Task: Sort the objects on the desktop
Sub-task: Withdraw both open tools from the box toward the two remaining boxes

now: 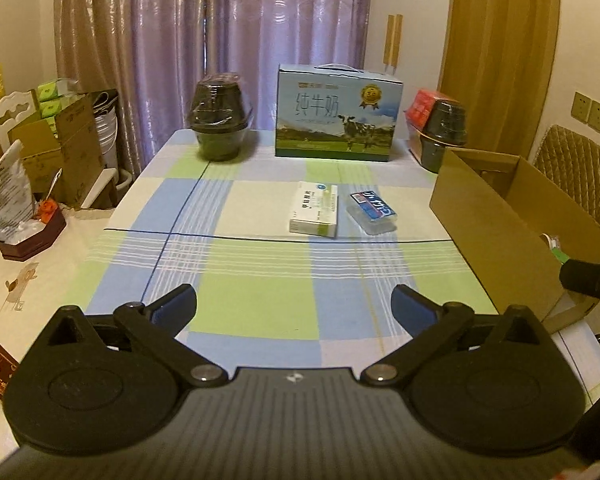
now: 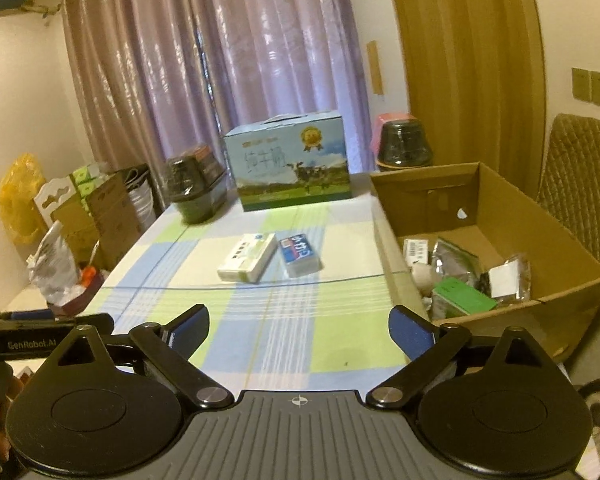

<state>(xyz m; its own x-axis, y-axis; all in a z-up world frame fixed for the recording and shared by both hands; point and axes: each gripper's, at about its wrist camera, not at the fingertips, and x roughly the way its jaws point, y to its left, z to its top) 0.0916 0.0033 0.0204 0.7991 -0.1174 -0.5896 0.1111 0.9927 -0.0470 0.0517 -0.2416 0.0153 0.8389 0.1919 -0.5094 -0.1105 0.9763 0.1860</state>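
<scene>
Left wrist: left gripper spread above tablecloth.

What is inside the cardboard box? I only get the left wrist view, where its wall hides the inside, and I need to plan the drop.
Observer: The cardboard box already holds items: foil pouches and a green packet.
Operator: Any bare floor left in it?
Observer: Yes, the far part, behind the pouches, shows bare cardboard.
Operator: Is the right claw holding anything?
Observer: No, the right claw is open with nothing between its fingers, short of the white medicine box and blue pack.
</scene>
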